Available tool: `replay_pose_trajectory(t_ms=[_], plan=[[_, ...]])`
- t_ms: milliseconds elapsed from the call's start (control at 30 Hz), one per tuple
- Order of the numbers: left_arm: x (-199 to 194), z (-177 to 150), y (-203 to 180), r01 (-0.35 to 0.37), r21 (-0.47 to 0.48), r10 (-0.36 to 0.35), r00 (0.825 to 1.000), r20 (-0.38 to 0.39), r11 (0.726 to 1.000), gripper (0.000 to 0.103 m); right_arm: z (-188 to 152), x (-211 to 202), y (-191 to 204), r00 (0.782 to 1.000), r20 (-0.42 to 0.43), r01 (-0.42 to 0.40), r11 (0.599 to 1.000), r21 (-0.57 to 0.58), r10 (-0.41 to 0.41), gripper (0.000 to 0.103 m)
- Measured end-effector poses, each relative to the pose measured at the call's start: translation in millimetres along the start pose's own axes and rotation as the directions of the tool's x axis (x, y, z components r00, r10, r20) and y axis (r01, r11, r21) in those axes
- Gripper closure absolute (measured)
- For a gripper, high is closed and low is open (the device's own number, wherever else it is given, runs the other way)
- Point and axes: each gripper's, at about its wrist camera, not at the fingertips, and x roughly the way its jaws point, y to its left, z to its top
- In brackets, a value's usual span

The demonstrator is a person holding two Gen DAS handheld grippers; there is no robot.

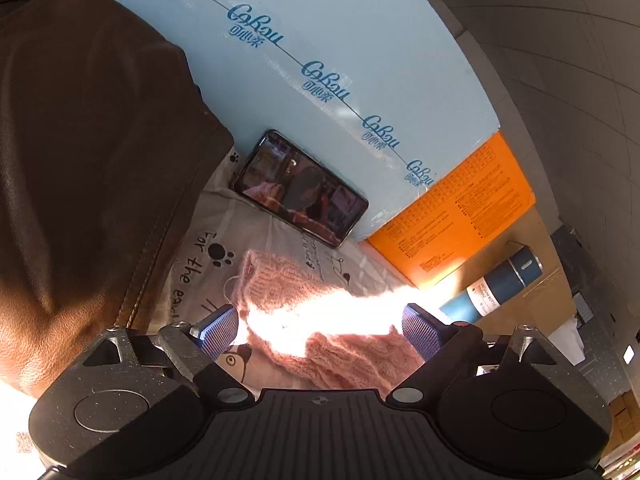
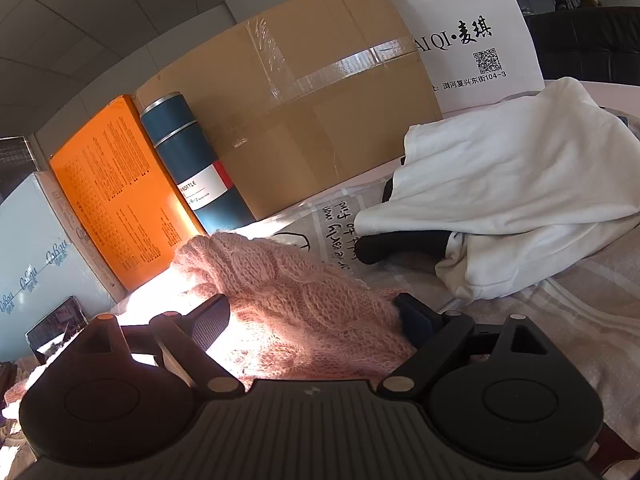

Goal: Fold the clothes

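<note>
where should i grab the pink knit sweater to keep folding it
Take the pink knit sweater at its near edge, where the knit lies thick and bunched between the right gripper fingers. Come in low from the near side, roughly as the gripper points now, since boxes stand close behind the garment. Both the right and the left gripper are open, neither pinching it. The sunlit patch hides detail there.

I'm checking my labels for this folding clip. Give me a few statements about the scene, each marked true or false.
1. The left gripper has its jaws wide apart. True.
2. The garment between the right gripper's fingers is blue denim. False: it is a pink knit.
3. A phone leans against the light blue box. True.
4. The dark blue bottle stands right of the cardboard box. False: it stands left, beside the orange box.
5. A white garment lies nearby. True.
</note>
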Motion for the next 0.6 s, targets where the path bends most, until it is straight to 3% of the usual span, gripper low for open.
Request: replay_pose_trajectory(t_ms=[100,167,333,500,567,600], plan=[[10.5,-8.2,-4.6,-0.006,-0.006,0.006,0.997,-0.074,1.000,0.010,0.0,-1.0,1.3,1.000,0.007,0.005,1.000,-0.007,-0.005,0.014],[19.7,-12.5,-2.1,-0.012,0.000,0.012,0.996,-0.085,1.000,0.010,-0.1,-6.4,3.0,0.999,0.038,0.016,1.000,-0.013,-0.015,0.014],[35.4,-10.0,12.0,0.028,-0.039,-0.026,0.998,0.050,0.999,0.009,-1.5,-38.9,3.5,0.980,0.199,0.021,1.000,0.015,-0.023,0.008],[46.8,-16.5,-4.7,-0.053,0.063,0.043,0.988,0.147,0.997,0.009,-4.6,-62.7,6.0,0.972,0.234,-0.003,0.997,0.071,-0.014,0.006],[47.3,-22.7,-10.1,-0.104,0.109,0.083,0.980,0.180,0.989,0.013,-12.0,-72.0,10.1,0.979,0.202,-0.014,0.995,0.099,-0.006,0.006],[49.5,-23.1,-9.7,-0.107,0.116,0.086,0.981,0.172,0.988,0.036,-15.7,-76.7,12.1,0.983,0.186,-0.020,0.993,0.113,-0.002,0.006]])
